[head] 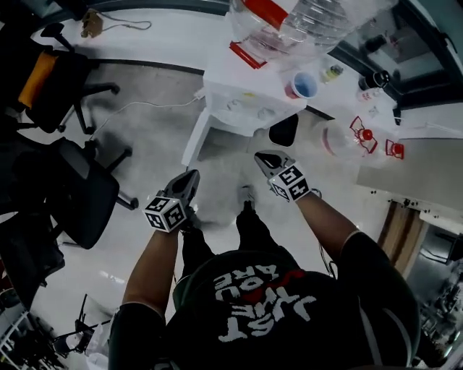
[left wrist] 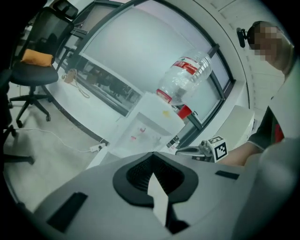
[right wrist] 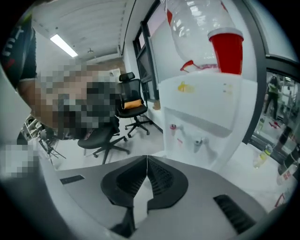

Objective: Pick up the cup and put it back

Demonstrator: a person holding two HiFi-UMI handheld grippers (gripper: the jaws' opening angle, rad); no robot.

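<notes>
A red cup (head: pixel 302 84) with a blue inside stands on the top of the white water dispenser (head: pixel 246 101), beside its big upturned bottle (head: pixel 304 22). The cup (right wrist: pixel 227 49) shows up high in the right gripper view, and the cup (left wrist: pixel 184 111) is small in the left gripper view. My left gripper (head: pixel 187 184) and right gripper (head: pixel 271 162) hang side by side in front of the dispenser, well short of the cup. Both are shut with nothing between the jaws. The right gripper (left wrist: pixel 197 151) also appears in the left gripper view.
Two taps (right wrist: pixel 186 135) sit on the dispenser's front. Black office chairs (head: pixel 76 188) stand at the left, one with an orange cushion (head: pixel 36 79). A white cable (head: pixel 137 108) runs over the floor. Small bottles (head: pixel 333 72) line the sill, and a table (head: pixel 412 173) stands at the right.
</notes>
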